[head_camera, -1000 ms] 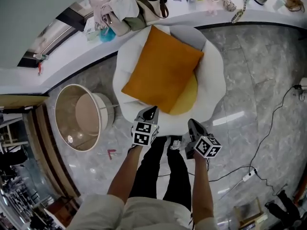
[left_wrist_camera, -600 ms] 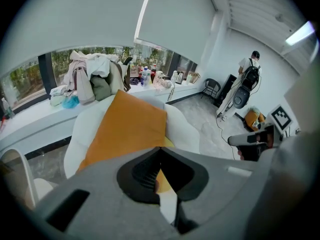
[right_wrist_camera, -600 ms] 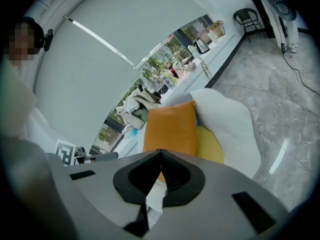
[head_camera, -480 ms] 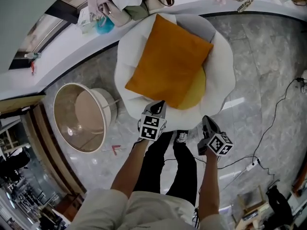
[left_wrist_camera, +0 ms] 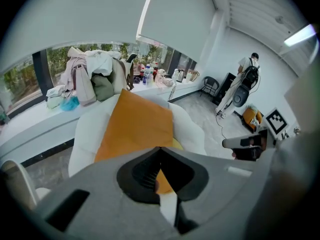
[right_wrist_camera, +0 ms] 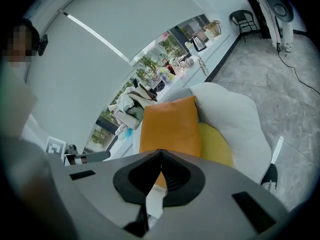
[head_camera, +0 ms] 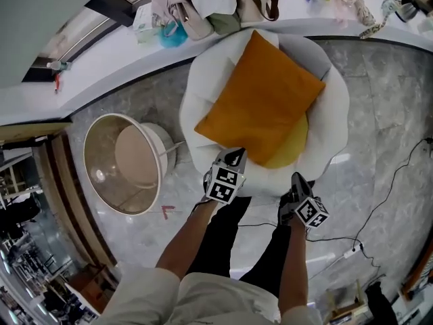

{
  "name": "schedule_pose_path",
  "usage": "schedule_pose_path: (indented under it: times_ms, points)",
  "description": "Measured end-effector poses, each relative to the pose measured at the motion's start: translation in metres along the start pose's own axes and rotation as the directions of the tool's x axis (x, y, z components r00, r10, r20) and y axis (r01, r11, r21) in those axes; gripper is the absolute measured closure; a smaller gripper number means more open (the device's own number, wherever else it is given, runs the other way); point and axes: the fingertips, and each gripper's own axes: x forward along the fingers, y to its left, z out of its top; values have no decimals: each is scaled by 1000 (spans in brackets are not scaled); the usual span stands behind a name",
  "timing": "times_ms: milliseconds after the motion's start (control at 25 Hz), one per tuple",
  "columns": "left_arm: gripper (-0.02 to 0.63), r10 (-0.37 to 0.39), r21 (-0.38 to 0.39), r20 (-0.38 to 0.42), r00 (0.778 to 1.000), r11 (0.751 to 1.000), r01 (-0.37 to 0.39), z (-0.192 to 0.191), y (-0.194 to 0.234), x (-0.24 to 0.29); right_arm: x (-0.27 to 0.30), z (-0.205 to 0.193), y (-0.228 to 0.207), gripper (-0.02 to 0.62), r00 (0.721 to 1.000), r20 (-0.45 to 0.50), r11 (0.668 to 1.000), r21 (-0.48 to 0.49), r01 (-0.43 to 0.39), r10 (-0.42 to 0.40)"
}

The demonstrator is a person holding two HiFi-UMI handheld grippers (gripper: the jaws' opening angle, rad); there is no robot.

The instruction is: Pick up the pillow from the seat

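Observation:
An orange square pillow (head_camera: 260, 103) leans on the white petal-shaped seat (head_camera: 203, 90), over a yellow seat cushion (head_camera: 292, 147). My left gripper (head_camera: 235, 156) is shut and empty, its tip over the seat's front rim just below the pillow's lower edge. My right gripper (head_camera: 296, 179) is also shut and empty, at the rim's front right, short of the cushion. In the left gripper view the pillow (left_wrist_camera: 132, 126) lies straight beyond the left gripper (left_wrist_camera: 160, 149). The right gripper view shows the pillow (right_wrist_camera: 170, 126) beyond the right gripper (right_wrist_camera: 160, 151).
A round beige lampshade (head_camera: 125, 164) stands on the marble floor left of the seat. The white window ledge (head_camera: 101, 59) behind carries bags and clothes (head_camera: 203, 5) and bottles. Cables (head_camera: 399, 175) run over the floor at right. A person (left_wrist_camera: 248, 76) stands far off.
Both grippers have moved forward and down toward the seat's front rim. The seat and pillow have shifted right in the head view. Both stay shut.

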Motion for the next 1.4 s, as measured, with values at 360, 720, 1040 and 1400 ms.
schedule_pose_path:
  times_ms: [360, 720, 1040, 1400]
  points:
    - [597, 100, -81, -25, 995, 992, -101, 15, 0, 40, 49, 42, -33, 588, 993, -117, 988, -147, -39, 22]
    - [597, 131, -159, -53, 990, 978, -138, 28, -38, 136, 115, 77, -86, 588, 969, -215, 971, -175, -163, 124]
    - [597, 86, -39, -142, 986, 995, -92, 19, -68, 242, 161, 89, -138, 588, 960, -219, 970, -129, -207, 175]
    - [597, 203, -201, -155, 967, 952, -232, -8, 13, 273, 223, 50, -177, 543, 961, -158, 974, 32, -224, 226]
